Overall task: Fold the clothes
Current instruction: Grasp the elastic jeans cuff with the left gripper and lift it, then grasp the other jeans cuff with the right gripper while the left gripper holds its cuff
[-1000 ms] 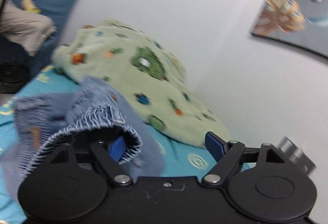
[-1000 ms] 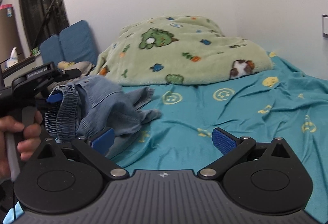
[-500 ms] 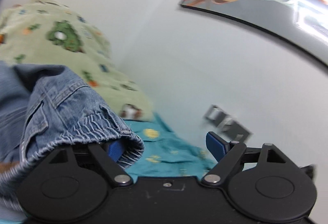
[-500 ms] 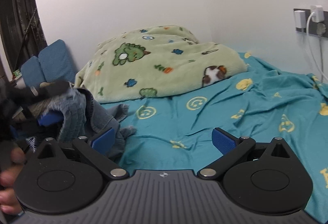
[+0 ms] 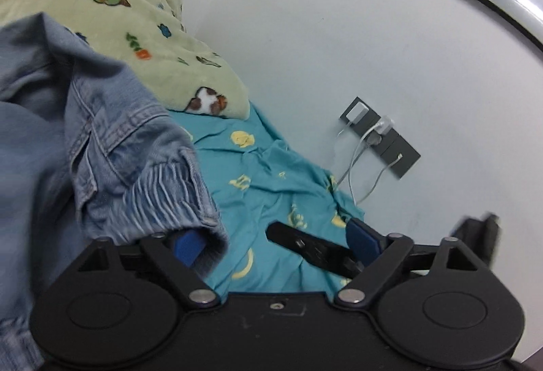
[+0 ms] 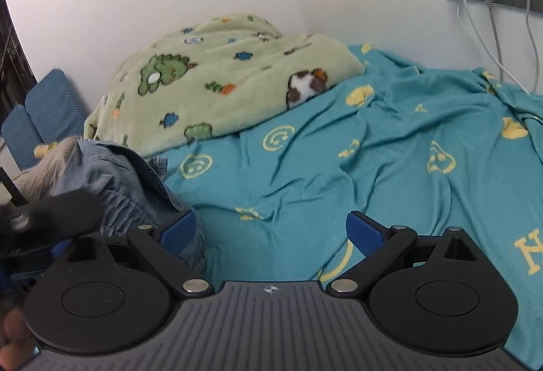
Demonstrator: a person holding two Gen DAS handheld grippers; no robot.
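Two low wrist views, shared bedsheet.

A bed is filling the lower part of both views, wearing a rumpled teal sheet printed with yellow smiley faces. A pale green fleece blanket with cartoon animals is lying heaped on it against the wall. Denim clothes are lying bunched on the sheet near the blanket's lower edge.
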